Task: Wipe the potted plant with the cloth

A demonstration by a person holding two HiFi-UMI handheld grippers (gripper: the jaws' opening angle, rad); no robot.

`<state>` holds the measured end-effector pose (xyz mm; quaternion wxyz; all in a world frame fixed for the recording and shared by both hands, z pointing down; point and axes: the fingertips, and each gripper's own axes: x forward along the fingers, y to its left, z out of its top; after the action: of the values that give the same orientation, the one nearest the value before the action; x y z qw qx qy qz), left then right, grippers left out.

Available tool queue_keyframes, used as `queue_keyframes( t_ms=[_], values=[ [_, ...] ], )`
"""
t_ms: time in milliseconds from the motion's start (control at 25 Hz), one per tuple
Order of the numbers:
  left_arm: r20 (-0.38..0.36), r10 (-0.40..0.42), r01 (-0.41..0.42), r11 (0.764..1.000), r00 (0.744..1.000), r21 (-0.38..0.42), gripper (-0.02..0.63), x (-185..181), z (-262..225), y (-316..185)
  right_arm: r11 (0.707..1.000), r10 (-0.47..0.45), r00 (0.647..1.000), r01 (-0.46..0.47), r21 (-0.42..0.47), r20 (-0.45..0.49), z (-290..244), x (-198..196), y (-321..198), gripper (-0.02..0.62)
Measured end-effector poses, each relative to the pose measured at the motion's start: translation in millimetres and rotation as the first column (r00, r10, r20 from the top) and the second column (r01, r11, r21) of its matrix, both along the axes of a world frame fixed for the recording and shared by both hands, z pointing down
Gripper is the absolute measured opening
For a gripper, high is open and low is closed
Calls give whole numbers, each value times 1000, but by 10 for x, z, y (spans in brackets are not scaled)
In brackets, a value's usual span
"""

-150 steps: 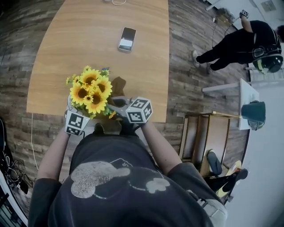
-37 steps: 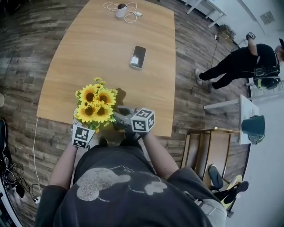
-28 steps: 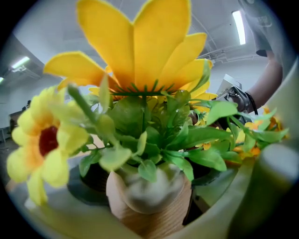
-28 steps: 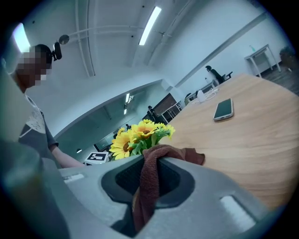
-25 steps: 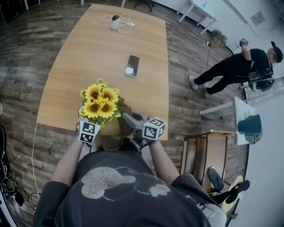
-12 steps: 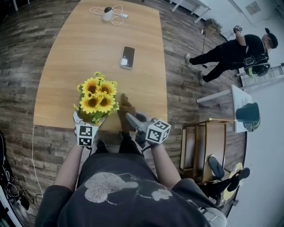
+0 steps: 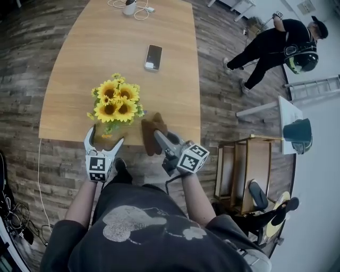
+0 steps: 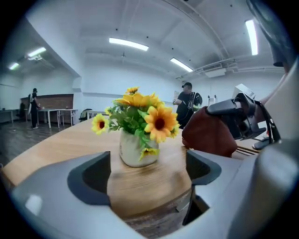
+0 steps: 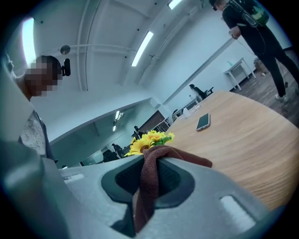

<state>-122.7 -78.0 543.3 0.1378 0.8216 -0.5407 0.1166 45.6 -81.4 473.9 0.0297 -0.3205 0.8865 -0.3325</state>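
The potted plant (image 7: pixel 115 104), yellow sunflowers in a pale pot (image 8: pixel 135 150), stands near the front edge of the wooden table (image 7: pixel 106 42). My left gripper (image 7: pixel 104 140) sits just in front of the pot, apart from it and open. Its jaws have just been closing a little, with nothing between them. In the left gripper view the pot stands beyond the left gripper (image 8: pixel 147 175). To the right of the plant, my right gripper (image 7: pixel 161 137) is shut on the brown cloth (image 7: pixel 150 131). The cloth (image 9: pixel 148 179) hangs pinched between its jaws, the sunflowers (image 9: pixel 148 139) behind.
A phone (image 7: pixel 153 57) lies mid-table and a white device with a cable (image 7: pixel 130 6) sits at the far end. A person in black (image 7: pixel 276 40) stands on the floor at upper right. A wooden rack (image 7: pixel 247 170) and a white side table (image 7: pixel 289 114) stand right of me.
My left gripper has let go of the pot and drawn back toward the table's front edge. The right gripper with the cloth has pulled back a little, to the right of the plant.
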Motion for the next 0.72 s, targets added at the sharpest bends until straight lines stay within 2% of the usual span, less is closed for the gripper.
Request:
queue_keyframes(
  t_ms=[40, 80, 160, 280, 440, 560, 720],
  values=[
    [-2, -7, 7, 1000, 1000, 3, 511, -2, -7, 76, 1000, 5, 1000, -5, 19, -9, -28, 6, 21, 46],
    [-1, -11, 11, 1000, 1000, 8, 492, 1, 1, 156, 999, 8, 1000, -7, 41, -18, -65, 9, 54, 46],
    [-3, -4, 4, 1000, 1000, 9, 480, 50, -27, 313, 997, 2, 1000, -1, 79, -17, -162, 11, 181, 46],
    [-20, 10, -10, 1000, 1000, 28, 419, 205, -194, 533, 993, -11, 1000, 9, 115, 20, -286, 106, 490, 46],
    [-24, 22, -20, 995, 999, 100, 378, 495, -512, 905, 991, 1, 1000, -3, 135, 16, -319, 402, 989, 46],
    [-63, 9, 0, 991, 998, 131, 324, 687, -742, 1267, 988, 34, 999, -35, 151, 8, -366, 651, 1381, 46],
    [-115, -18, 38, 985, 993, 168, 257, 935, -1011, 1782, 977, 76, 992, -94, 189, 103, -650, 951, 1882, 46]
  ],
)
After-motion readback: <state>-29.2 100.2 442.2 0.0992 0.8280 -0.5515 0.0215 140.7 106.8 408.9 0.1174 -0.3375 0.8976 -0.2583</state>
